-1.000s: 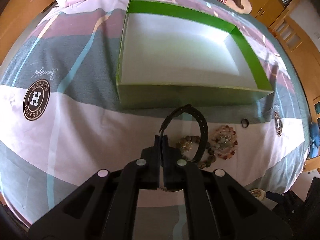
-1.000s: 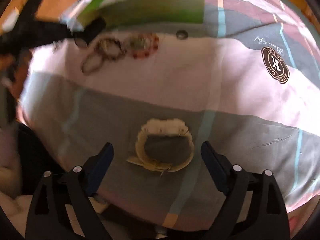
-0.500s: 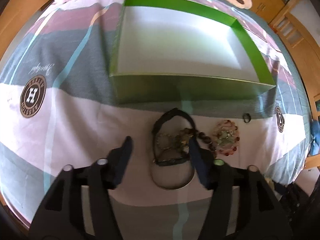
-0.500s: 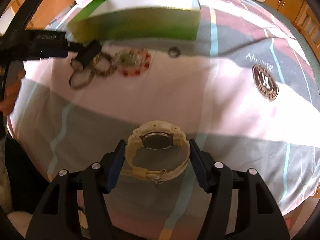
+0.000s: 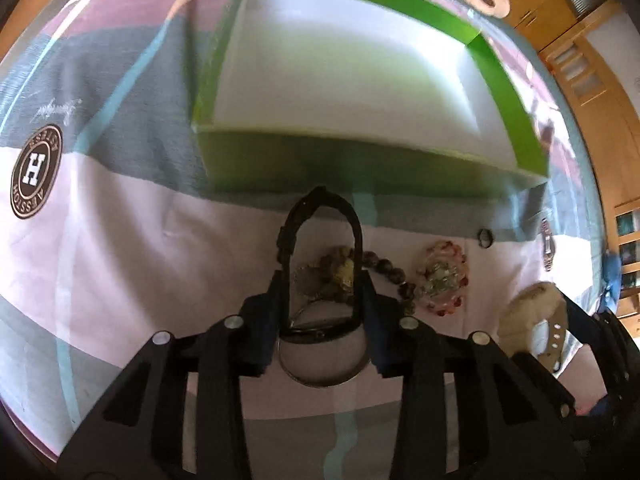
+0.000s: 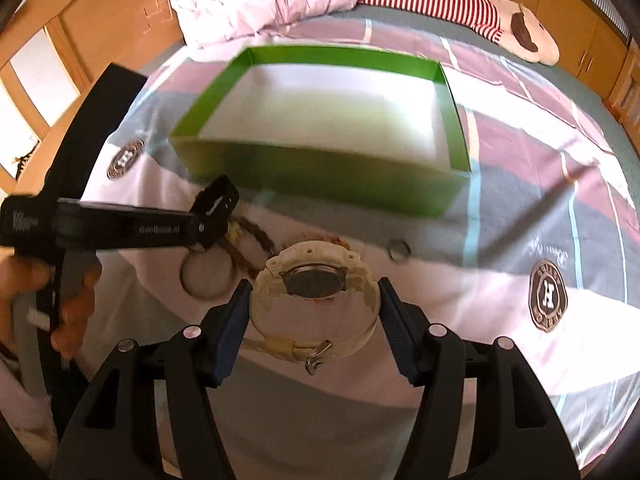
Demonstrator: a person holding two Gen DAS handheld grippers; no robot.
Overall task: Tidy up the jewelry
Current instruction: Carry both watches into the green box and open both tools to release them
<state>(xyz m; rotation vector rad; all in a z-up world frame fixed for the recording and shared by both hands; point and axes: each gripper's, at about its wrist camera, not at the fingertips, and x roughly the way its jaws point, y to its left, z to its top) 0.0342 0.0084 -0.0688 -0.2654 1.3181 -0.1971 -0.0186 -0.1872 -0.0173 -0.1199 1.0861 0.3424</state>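
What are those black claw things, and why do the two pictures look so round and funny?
A person holds two grabbing tools, each with two fingers and a round-view camera looking along them. One picture comes from the left gripper, one from the right gripper. Below is a bed with a green box, empty as far as I can see. The left gripper, whose fingers have just been closing, squeezes a black watch. The right gripper holds a cream watch. Beaded bracelets, a metal bangle and a small ring lie on the bed.
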